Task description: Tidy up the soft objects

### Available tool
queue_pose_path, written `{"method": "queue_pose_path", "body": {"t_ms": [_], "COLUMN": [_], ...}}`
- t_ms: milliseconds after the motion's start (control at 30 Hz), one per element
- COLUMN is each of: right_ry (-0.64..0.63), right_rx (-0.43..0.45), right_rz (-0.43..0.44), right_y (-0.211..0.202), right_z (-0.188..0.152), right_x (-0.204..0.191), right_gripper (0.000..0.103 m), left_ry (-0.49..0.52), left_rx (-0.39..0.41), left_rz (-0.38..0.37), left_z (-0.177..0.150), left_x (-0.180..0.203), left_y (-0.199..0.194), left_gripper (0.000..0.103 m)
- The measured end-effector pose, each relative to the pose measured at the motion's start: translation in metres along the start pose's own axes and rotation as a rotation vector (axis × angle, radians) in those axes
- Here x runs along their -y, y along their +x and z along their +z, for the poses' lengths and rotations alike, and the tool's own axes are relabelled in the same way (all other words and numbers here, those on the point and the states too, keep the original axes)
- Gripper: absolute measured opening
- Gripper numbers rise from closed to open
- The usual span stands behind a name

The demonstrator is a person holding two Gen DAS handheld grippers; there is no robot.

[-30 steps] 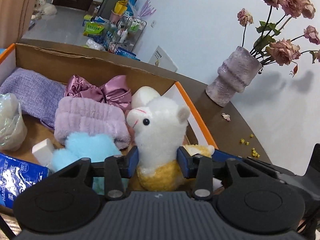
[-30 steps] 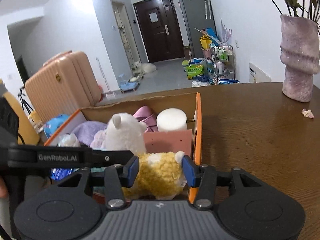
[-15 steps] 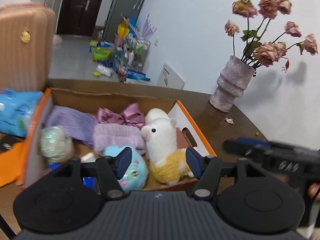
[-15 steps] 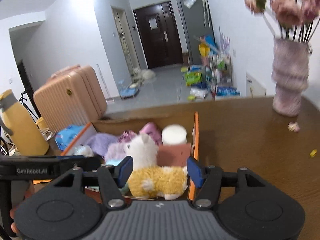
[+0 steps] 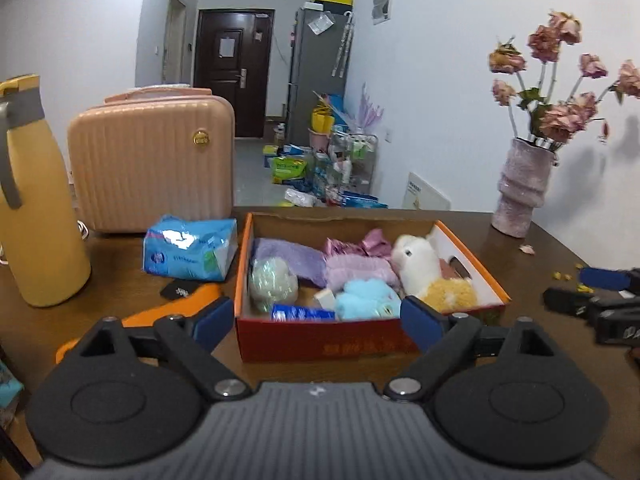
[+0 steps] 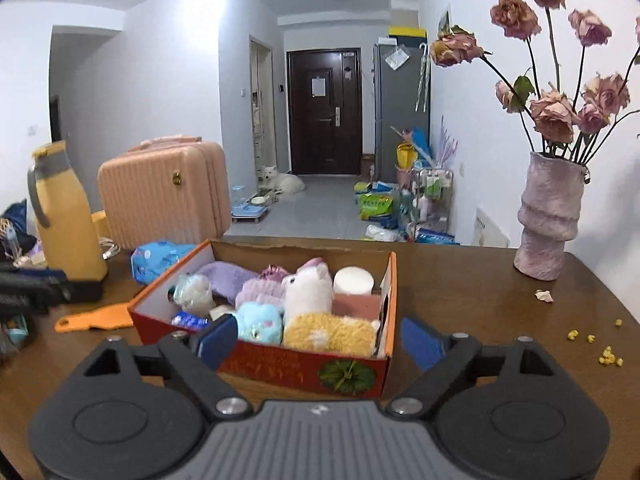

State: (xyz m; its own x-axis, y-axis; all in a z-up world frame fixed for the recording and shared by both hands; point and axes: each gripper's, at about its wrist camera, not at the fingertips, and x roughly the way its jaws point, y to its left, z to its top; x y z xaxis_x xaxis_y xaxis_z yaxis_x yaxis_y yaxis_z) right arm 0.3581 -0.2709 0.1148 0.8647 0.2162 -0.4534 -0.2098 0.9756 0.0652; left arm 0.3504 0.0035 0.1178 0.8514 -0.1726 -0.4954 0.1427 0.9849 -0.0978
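Both grippers, left (image 5: 318,320) and right (image 6: 320,338), have been withdrawn, jaws wide and empty; alpaca plush (image 6: 316,308) is left inside the box (image 6: 280,364). Vase (image 6: 546,224) could be toppled by a careless sweep.

The shallow cardboard box (image 5: 372,346) is red outside with an orange rim, white inner walls and a green round print on one corner. Inside, the plush alpaca (image 6: 310,292) is white with a fuzzy yellow body, beside a sky-blue fluffy toy (image 5: 366,300), a lilac ribbed plush headband (image 5: 358,270), a shiny pink satin bow (image 5: 360,245) and a purple knitted cloth (image 5: 290,258). The hard ribbed suitcase (image 5: 154,164) is peach-pink with a gold badge. The textured ceramic vase (image 6: 548,220) is pale mauve, holding dusty-pink dried roses (image 6: 554,114). The wooden table (image 6: 480,300) is dark brown. Both grippers are black with blue pads (image 5: 420,322).
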Motion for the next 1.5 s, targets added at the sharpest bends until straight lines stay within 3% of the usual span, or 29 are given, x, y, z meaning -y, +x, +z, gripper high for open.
{"method": "queue_pose_path", "body": {"t_ms": [300,500,767,1000,1133,1267,1500], "right_ry": [0.026,0.051,0.015,0.029,0.061,0.054,-0.009], "right_rx": [0.076,0.130,0.191,0.178,0.165,0.192,0.227], "right_rz": [-0.019,-0.021,-0.061,-0.051,-0.053,-0.050,-0.036], "right_y": [-0.035,-0.069,-0.129,-0.180,-0.207,-0.233,-0.238], "right_z": [-0.025,-0.052,-0.116,-0.185,-0.224,-0.248,-0.248], "right_x": [-0.021,-0.031,-0.052,-0.069,-0.085,-0.102,-0.121], "right_gripper": [0.089,0.092,0.094,0.098,0.098,0.103,0.103], "left_ry": [-0.012,-0.013,-0.016,0.014,-0.017,0.006,0.013], "left_rx": [0.041,0.052,0.114,0.158,0.195,0.203,0.220], "left_rz": [0.020,0.060,0.103,0.126,0.130,0.132,0.131], "left_z": [-0.027,-0.065,-0.135,-0.205,-0.234,-0.246,-0.246], "left_x": [-0.004,-0.006,-0.007,-0.002,-0.003,-0.001,0.002], "left_y": [-0.043,-0.064,-0.119,-0.181,-0.219,-0.233,-0.236], "left_gripper": [0.092,0.093,0.095,0.098,0.101,0.101,0.101]}}
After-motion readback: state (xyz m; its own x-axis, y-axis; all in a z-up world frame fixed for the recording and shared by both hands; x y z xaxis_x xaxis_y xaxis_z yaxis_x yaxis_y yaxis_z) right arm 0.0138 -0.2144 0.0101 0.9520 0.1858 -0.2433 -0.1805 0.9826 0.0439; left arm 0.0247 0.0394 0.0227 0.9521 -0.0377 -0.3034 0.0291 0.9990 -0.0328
